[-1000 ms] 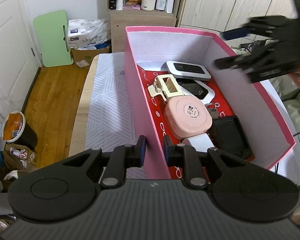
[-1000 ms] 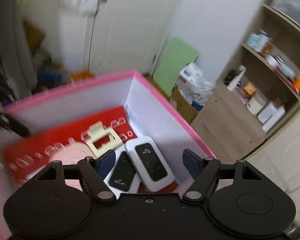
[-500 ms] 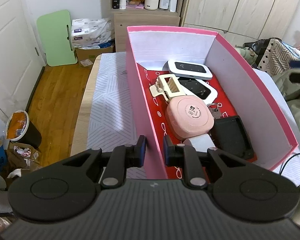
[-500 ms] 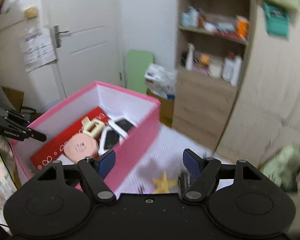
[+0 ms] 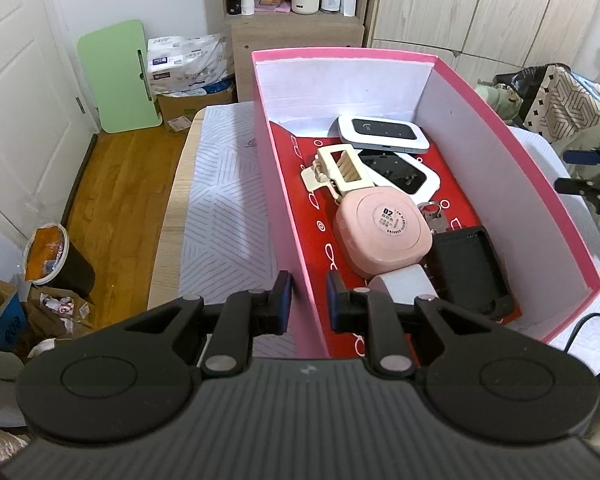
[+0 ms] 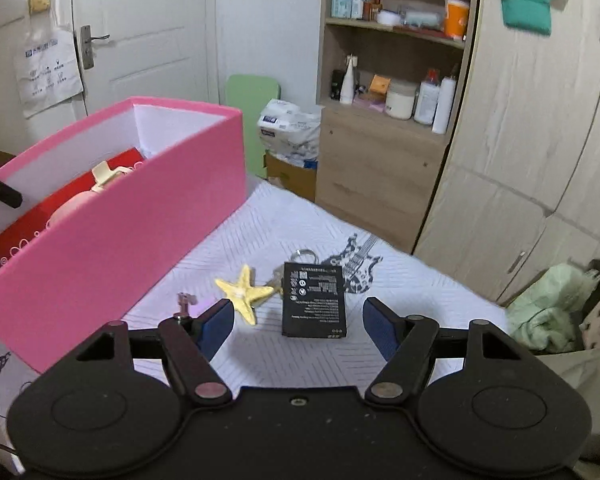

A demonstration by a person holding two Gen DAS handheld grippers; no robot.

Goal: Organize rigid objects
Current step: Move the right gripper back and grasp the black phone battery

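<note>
The left gripper (image 5: 307, 297) is clamped on the near wall of the pink box (image 5: 284, 208). The right gripper (image 6: 296, 322) is wide apart, closing a little, holding nothing. The black battery (image 6: 314, 300) lies at its 12 o'clock, the yellow starfish (image 6: 245, 292) at 11.

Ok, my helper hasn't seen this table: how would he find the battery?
Start at the pink box; on the white cloth beside it lie a few small things. The battery is the flat black rectangle with white print, right of the yellow starfish.

Pink box (image 5: 284, 184), yellow starfish (image 6: 244, 291)
</note>
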